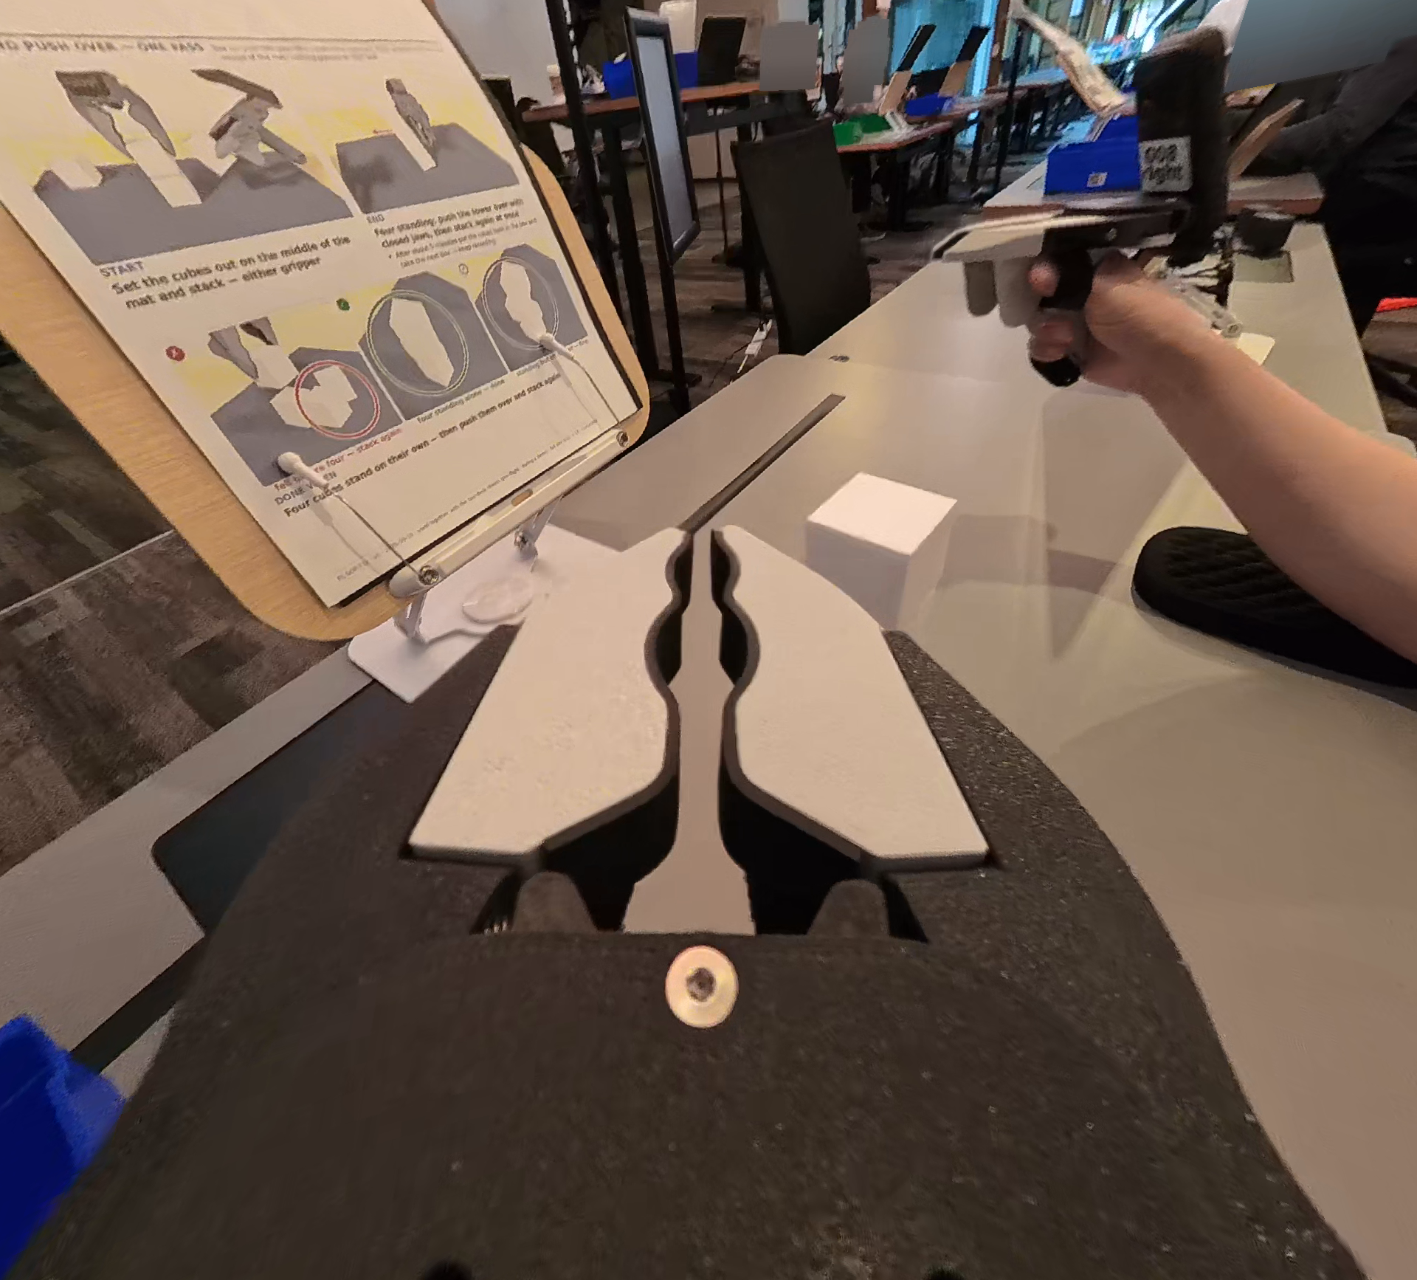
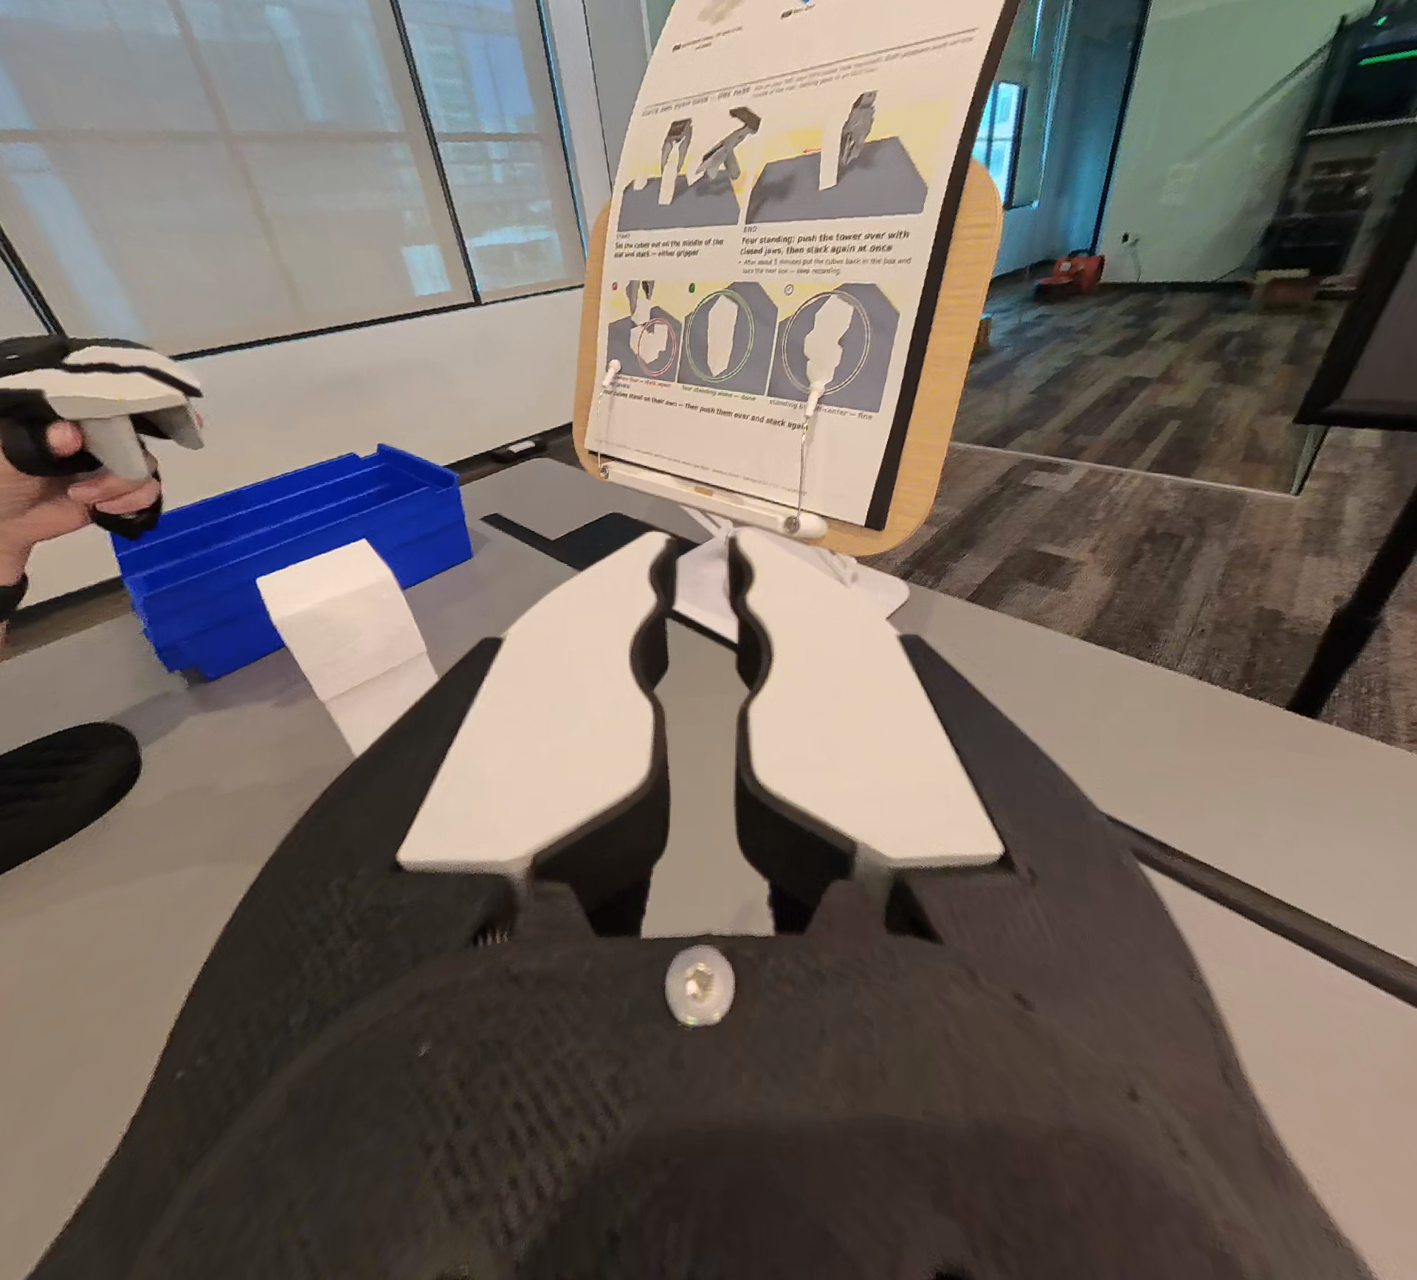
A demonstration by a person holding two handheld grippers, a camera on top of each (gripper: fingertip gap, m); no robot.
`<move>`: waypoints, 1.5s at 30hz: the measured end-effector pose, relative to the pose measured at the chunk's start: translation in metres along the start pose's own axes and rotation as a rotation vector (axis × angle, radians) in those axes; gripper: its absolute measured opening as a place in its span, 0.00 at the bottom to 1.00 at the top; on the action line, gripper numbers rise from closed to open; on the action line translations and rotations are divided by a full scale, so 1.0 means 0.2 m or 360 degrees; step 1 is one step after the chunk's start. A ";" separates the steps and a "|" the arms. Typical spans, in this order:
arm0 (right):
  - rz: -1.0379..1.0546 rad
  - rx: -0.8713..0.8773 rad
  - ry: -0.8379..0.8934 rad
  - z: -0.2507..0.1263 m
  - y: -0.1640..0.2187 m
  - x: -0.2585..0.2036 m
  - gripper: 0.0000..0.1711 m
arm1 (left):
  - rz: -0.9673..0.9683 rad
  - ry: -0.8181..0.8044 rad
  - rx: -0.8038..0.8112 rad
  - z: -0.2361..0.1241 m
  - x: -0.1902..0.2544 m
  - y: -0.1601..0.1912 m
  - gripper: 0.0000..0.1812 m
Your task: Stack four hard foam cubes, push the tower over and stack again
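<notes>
On the counter (image 1: 1073,821), a tower (image 2: 345,622) of white cubes stands at ten o'clock from the right gripper (image 2: 701,545), and both this and the left gripper (image 1: 698,537) are nearly pressed together, pinching nothing.

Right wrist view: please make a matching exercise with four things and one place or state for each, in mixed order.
Things:
1. stack of white foam cubes
2. blue bin
3. instruction sheet
4. right gripper

Places or states:
A. propped on a wooden stand
B. on the table behind the cubes
C. nearly shut, holding nothing
D. standing left of the right gripper

Pairs: 1-D, 2-B, 3-A, 4-C
</notes>
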State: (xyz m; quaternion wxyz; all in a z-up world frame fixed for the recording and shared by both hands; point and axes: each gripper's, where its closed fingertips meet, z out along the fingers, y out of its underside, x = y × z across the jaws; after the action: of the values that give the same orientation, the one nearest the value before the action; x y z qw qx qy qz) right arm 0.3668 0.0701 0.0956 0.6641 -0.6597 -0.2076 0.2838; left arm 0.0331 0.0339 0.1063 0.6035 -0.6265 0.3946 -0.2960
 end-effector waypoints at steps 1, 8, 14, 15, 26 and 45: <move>0.0009 -0.0025 -0.0009 0.00 0.01 0.00 0.04 | -0.0002 -0.0014 -0.0039 0.00 -0.01 0.02 0.00; -0.0033 -0.0658 -0.0312 0.01 0.28 -0.16 0.00 | -0.0035 -0.0114 -0.0296 -0.06 -0.07 0.11 0.00; -0.0248 -0.1450 -0.0501 -0.07 0.63 -0.38 0.00 | -0.0003 -0.0463 -0.0476 -0.28 -0.24 0.15 0.00; -0.0292 -0.1536 -0.0504 -0.06 0.67 -0.42 0.00 | -0.0018 -0.0498 -0.0486 -0.32 -0.26 0.15 0.00; -0.0407 -0.1988 -0.0452 0.18 0.99 -0.64 0.01 | -0.0077 -0.0518 -0.0481 -0.49 -0.28 0.13 0.00; -0.0726 -0.1765 -0.0533 0.42 0.58 -0.94 0.01 | -0.0016 -0.0539 -0.0447 -0.44 -0.26 0.11 0.10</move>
State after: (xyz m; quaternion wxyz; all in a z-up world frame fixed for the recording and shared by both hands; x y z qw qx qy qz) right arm 0.1584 0.0080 0.0019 0.2251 -0.7919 -0.5613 0.0844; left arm -0.0710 0.0341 0.0990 0.5665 -0.7472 0.3216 -0.1316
